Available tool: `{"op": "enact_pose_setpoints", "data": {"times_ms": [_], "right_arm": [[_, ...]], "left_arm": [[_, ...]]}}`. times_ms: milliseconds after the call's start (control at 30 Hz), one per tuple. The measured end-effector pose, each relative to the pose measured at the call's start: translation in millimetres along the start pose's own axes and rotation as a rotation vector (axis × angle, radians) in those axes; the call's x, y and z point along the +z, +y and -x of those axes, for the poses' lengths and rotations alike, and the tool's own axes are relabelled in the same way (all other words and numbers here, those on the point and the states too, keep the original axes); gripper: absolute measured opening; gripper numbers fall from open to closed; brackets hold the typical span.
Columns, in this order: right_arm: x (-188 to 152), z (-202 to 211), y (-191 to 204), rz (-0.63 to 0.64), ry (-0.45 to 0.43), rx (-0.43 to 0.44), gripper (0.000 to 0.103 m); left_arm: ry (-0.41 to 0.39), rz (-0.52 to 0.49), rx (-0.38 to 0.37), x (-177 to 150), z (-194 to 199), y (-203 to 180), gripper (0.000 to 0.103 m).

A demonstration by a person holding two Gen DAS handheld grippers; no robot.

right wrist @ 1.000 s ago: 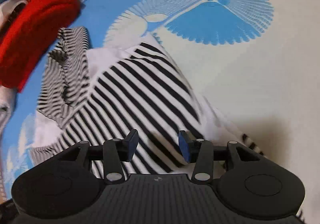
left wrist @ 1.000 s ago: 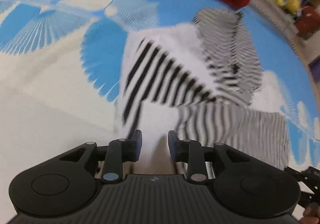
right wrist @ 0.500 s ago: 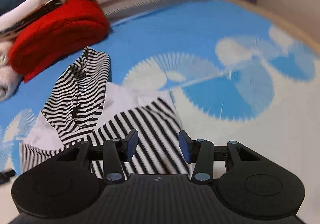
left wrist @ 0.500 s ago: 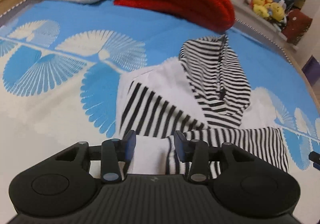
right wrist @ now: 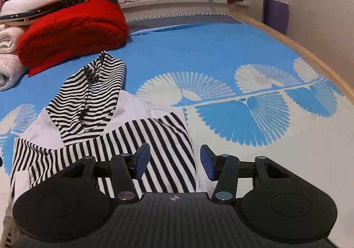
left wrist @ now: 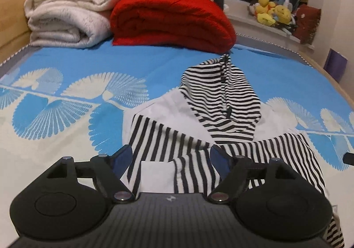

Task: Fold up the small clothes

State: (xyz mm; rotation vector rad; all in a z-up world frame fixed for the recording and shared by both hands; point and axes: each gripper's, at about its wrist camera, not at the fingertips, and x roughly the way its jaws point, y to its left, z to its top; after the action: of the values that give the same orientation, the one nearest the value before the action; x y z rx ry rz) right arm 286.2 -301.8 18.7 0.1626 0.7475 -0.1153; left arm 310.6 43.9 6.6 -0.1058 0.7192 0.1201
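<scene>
Purple box (right wrist: 275, 14) clearer from right wrist.

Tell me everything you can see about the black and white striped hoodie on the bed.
The striped hoodie is a small garment of soft-looking knit: plain white body, black-and-white striped hood and sleeves. It lies flat on the blue and white patterned bedspread, part folded, both striped sleeves crossed over the white body. The hood spreads out towards the red blanket, its tip close to it. Neither gripper holds it: the left gripper and right gripper both hover open over its near edge.
</scene>
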Motion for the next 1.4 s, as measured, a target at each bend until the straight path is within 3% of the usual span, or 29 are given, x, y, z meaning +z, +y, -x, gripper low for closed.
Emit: {"op": "enact_pose_setpoints", "data": {"times_ms": [367, 467, 700, 967, 1167, 1400], "right_arm": [[3, -19, 11, 0.017, 0.036, 0.041, 0.052], [6, -25, 17, 0.06, 0.041, 0.054, 0.051], [21, -40, 12, 0.053, 0.056, 0.062, 0.051], [32, -49, 1, 0.115, 0.061, 0.01, 0.047], [38, -54, -18, 0.077, 0.064, -0.004, 0.026], [39, -71, -38, 0.042, 0.102, -0.041, 0.026]], "left_arm": [[0.023, -0.016, -0.035, 0, -10, -1, 0.077], [0.015, -0.021, -0.014, 4, -17, 2, 0.069], [-0.026, -0.111, 0.041, 7, -30, 9, 0.035], [-0.026, -0.141, 0.059, 17, -39, 32, 0.029], [-0.028, -0.125, -0.004, 73, -87, 23, 0.03], [0.036, -0.129, -0.103, 166, -205, -15, 0.032]]}}
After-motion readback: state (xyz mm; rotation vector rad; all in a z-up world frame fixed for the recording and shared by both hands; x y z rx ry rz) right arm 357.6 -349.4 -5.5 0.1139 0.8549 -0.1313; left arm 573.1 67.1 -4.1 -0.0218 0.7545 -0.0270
